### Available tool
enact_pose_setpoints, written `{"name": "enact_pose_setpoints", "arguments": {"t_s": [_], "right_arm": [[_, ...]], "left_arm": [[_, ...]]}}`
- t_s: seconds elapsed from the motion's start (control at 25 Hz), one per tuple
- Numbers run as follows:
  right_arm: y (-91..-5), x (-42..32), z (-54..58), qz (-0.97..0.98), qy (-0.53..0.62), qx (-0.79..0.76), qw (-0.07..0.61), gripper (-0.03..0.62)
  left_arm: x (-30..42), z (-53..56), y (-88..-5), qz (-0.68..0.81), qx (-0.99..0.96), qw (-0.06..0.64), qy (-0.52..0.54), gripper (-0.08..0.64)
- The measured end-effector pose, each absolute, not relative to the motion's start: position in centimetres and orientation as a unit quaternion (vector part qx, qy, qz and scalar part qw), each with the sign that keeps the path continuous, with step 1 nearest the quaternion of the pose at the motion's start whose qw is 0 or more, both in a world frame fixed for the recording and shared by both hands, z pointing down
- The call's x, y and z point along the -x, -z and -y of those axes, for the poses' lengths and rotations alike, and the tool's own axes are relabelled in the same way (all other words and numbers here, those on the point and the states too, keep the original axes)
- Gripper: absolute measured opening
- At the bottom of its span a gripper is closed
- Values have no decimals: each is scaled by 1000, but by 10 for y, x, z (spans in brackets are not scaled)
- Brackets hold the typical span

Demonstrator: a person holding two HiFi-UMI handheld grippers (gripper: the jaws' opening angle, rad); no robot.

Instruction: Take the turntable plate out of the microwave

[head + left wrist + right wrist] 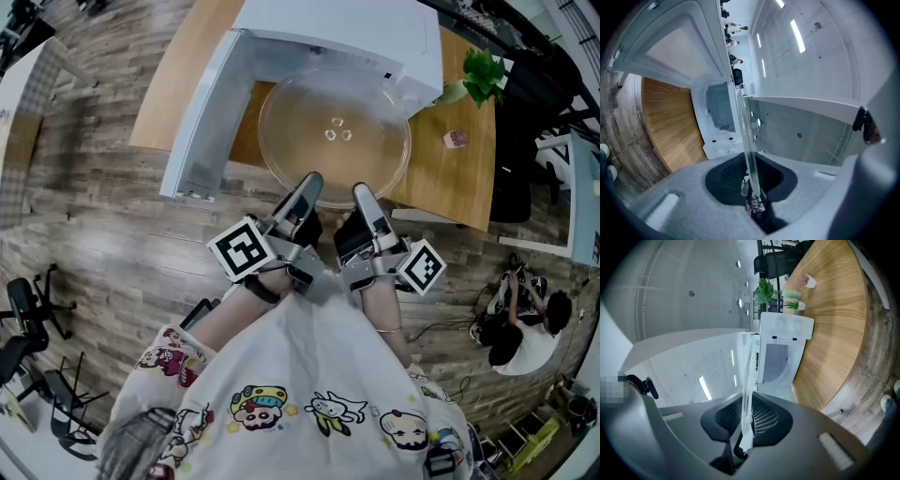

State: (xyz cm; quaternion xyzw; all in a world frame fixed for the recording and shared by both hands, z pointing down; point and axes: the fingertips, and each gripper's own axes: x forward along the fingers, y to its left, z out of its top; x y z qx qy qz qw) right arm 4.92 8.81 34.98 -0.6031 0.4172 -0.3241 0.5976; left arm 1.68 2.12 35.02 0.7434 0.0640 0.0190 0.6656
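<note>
Plate (pixel 334 131) is hanging level at 6 o'clock of microwave (pixel 347 28) | left gripper (pixel 308 185) and right gripper (pixel 364 195) are each clamping its near rim | step: taking-out, likely nearly done | next: pulling toward 6 o'clock, keeping level.

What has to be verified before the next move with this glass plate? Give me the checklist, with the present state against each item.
1. Left gripper shut on the near rim of the turntable plate: ok.
2. Right gripper shut on the same rim, beside the left: ok.
3. Microwave door swung open and apart from the plate: ok.
4. Plate's far rim fully out of the microwave: cannot tell; it lies right at the opening.
5. Bare table to set the plate on, short of the plant: ok.
</note>
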Motion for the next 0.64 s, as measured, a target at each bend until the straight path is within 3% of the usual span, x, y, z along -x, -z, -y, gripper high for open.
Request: {"name": "enact_pose_setpoints", "arguments": {"t_s": [0.64], "right_arm": [[-341, -65, -79, -422, 306, 615, 592, 52]], "left_arm": [[-37, -10, -338, -111, -766, 632, -35, 41]]}}
